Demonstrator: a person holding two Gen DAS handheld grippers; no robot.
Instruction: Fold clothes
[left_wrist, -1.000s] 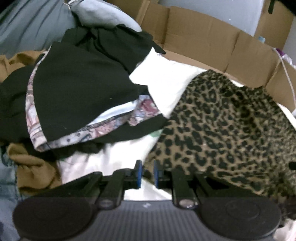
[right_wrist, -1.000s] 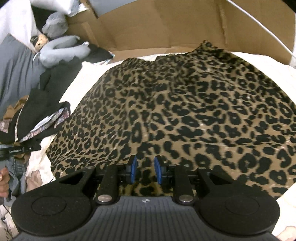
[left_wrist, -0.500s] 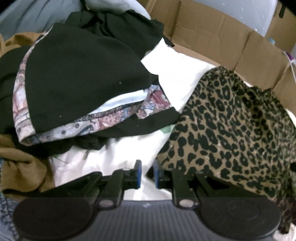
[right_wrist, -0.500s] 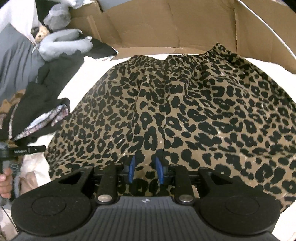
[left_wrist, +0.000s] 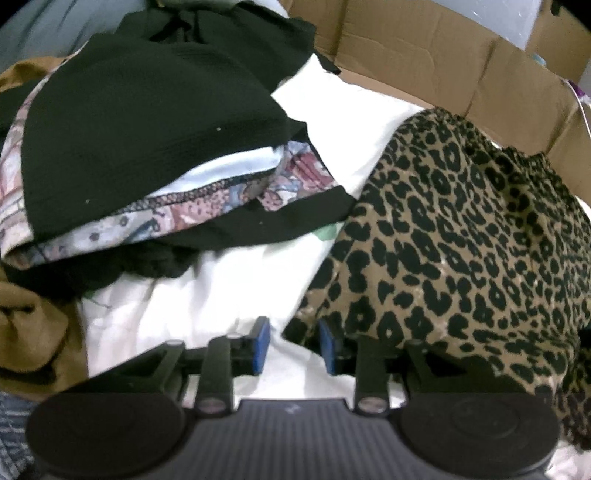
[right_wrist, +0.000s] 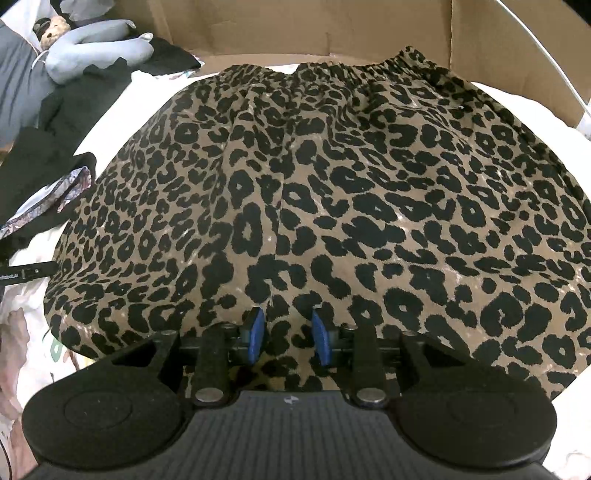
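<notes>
While spread flat across the white sheet, tan leopard-print skirt with black spots and gathered elastic waistband fills most of the right wrist view, waistband at the far end against the brown cardboard wall; right gripper low over the near hem, blue pads apart, jaws just been opening, cloth beneath the gap but not pinched; left gripper at the skirt's near left corner, blue pads likewise parted after just opening, corner of the fabric lying between them, unclamped; heap of black garments with pale floral-patterned trim piled just left of the skirt; mustard-brown cloth at the lower left; grey-blue stuffed toy far left.
</notes>
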